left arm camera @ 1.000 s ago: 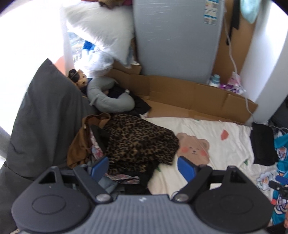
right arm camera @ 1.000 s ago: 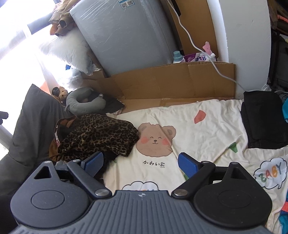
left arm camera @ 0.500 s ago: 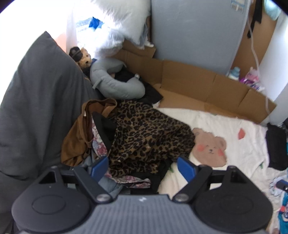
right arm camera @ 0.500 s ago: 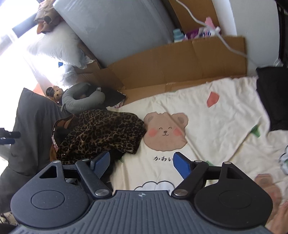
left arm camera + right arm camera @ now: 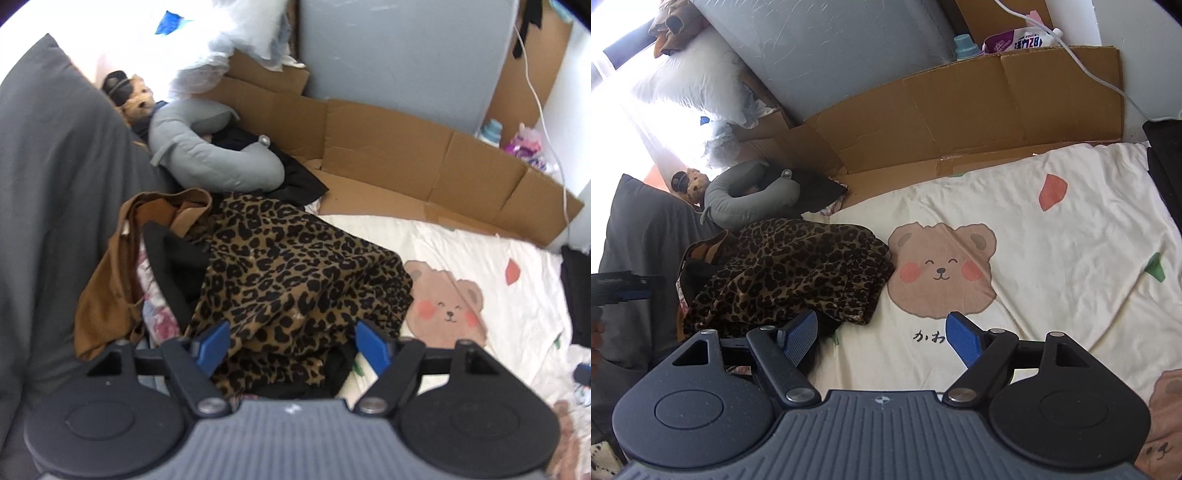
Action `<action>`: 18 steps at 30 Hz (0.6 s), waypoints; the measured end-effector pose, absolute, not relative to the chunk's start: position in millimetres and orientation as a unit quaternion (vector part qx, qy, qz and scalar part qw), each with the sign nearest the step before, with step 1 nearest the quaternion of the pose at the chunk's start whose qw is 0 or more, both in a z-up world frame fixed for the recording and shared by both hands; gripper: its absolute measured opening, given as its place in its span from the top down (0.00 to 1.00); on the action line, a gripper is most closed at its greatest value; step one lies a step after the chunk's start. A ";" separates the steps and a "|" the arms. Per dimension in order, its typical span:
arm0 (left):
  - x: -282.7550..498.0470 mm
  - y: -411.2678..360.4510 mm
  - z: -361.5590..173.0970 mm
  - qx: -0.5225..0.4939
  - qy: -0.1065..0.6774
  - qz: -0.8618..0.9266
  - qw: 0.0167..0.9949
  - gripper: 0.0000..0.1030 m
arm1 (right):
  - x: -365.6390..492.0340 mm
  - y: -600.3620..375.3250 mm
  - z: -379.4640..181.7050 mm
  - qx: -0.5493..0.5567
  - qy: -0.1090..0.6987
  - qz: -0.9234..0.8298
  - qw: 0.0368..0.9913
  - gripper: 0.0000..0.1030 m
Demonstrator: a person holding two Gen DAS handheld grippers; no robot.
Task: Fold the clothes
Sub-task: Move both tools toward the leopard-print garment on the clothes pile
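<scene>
A crumpled leopard-print garment [image 5: 295, 280] [image 5: 790, 273] tops a pile of clothes on the left of the bed. Beside it lie a brown garment [image 5: 110, 280], a black piece [image 5: 173, 266] and a floral cloth [image 5: 155, 314]. My left gripper [image 5: 291, 345] hovers open just above the leopard garment, its blue pads [image 5: 212, 345] apart with nothing between them. My right gripper [image 5: 879, 338] is open too, over the cream bear-print sheet [image 5: 1052, 258] at the pile's right edge. The left gripper's dark body [image 5: 617, 286] shows at the right wrist view's left edge.
A grey pillow [image 5: 48, 184] stands left of the pile. A grey neck pillow [image 5: 207, 155] and a plush toy [image 5: 136, 98] lie behind it. Cardboard [image 5: 406, 155] lines the wall. A folded black garment [image 5: 576, 295] rests on the sheet at the right.
The left gripper has swung left and dropped closer to the leopard-print pile, which now fills its view. The right gripper has edged forward and lower over the sheet. Both stayed open.
</scene>
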State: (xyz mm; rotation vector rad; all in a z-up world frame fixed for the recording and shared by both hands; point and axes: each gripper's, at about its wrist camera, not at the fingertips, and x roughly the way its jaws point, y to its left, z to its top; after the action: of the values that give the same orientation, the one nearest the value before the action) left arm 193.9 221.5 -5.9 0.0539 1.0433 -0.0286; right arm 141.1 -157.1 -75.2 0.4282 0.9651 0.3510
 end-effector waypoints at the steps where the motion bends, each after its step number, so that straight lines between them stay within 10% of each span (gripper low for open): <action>1: 197.7 220.2 -12.6 0.027 0.498 -0.015 0.866 0.27 | 142.1 -156.3 -77.8 0.204 0.458 0.165 0.849 0.23; 18: 263.4 191.2 -126.2 0.081 0.494 -0.026 0.865 0.33 | 144.3 -132.4 -123.0 0.184 0.482 0.162 0.841 0.23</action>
State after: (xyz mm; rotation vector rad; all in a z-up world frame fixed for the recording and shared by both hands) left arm 263.4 191.2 -126.2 0.1702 1.0350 -0.0536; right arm 144.3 -132.4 -123.0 0.3878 1.0192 0.3434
